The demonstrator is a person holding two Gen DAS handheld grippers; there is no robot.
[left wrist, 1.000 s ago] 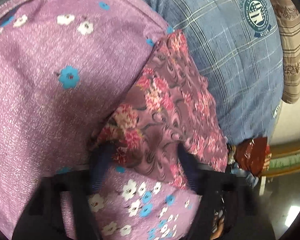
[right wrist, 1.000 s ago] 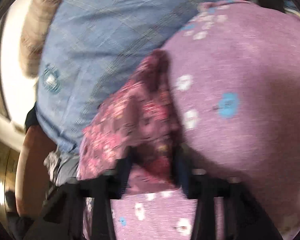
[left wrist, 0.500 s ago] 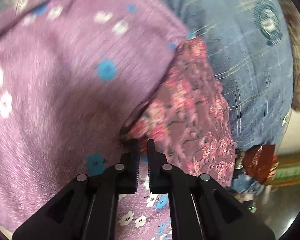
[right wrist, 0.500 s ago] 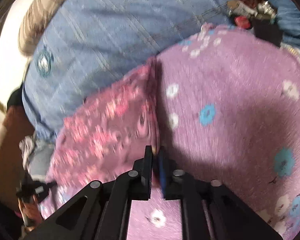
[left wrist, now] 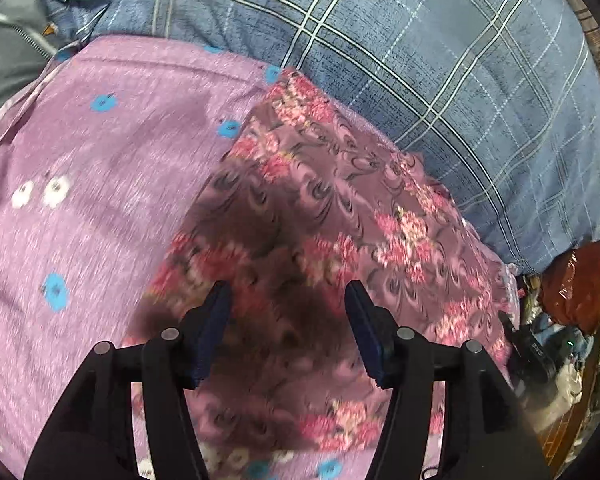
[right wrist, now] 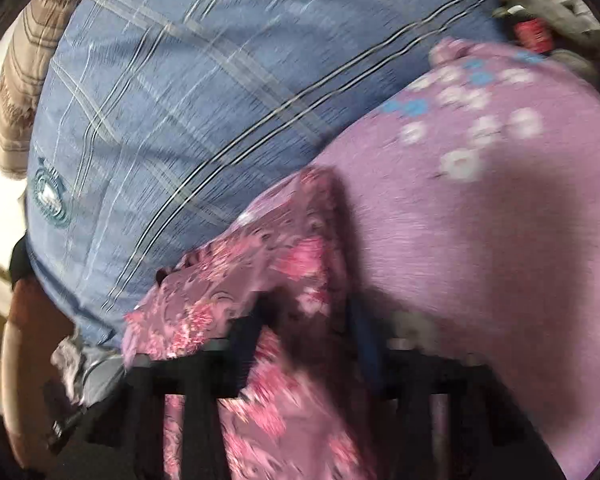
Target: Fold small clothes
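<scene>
A small mauve cloth with pink flowers point(left wrist: 340, 200) lies on a lilac sheet with blue and white flowers point(left wrist: 100, 200). My left gripper point(left wrist: 286, 292) hovers over the cloth's near part. Its jaws are opening and stand wide, with nothing pressed between the blue pads. In the blurred right wrist view the same floral cloth point(right wrist: 220, 280) is bunched up and drapes over my right gripper point(right wrist: 306, 312), which is shut on it. The fabric partly hides that gripper's fingers. The lilac sheet point(right wrist: 480, 240) spreads to the right of them.
A blue plaid cover with a round badge point(left wrist: 420, 60) lies behind the cloth. A brown striped pillow point(right wrist: 24, 80) sits at its far end. A grey zipped garment point(left wrist: 8, 52) is at the upper left. A red wrapper point(left wrist: 572, 288) and clutter lie off the bed's right edge.
The left gripper, shut at the floral cloth's edge half a second ago, now stands open over the cloth. The right gripper has shifted, and the cloth now drapes over its fingers.
</scene>
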